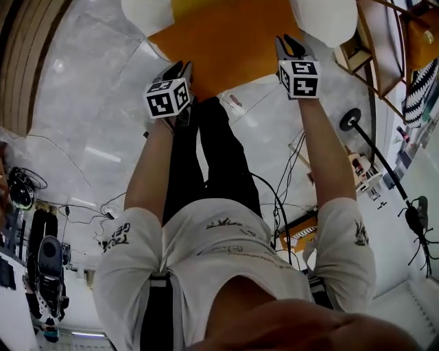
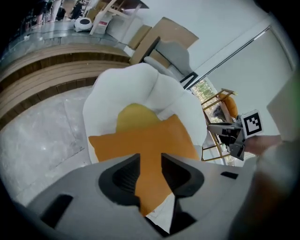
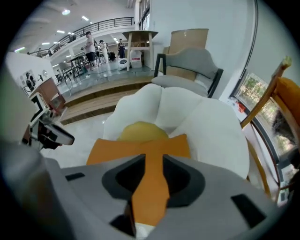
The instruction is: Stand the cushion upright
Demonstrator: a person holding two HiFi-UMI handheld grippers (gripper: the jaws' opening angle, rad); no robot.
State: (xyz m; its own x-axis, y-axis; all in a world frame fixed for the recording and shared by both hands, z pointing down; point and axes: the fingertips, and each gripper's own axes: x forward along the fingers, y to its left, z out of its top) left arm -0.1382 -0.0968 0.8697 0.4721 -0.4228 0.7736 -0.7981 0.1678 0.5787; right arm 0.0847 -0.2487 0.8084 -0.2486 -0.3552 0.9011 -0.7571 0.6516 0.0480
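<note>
The cushion [image 1: 226, 41] lies flat on the white chair [image 1: 329, 17], just ahead of and below both grippers. The left gripper [image 1: 180, 68] and right gripper [image 1: 291, 44] hover near its front edge, jaws slightly parted and empty. A shallow pinch there might slip, and the cushion would flop back.

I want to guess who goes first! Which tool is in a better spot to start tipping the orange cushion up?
Probably right, but only just. The right tool, slightly open, sits over the near edge of the cushion; the left tool hangs at its corner.
</note>
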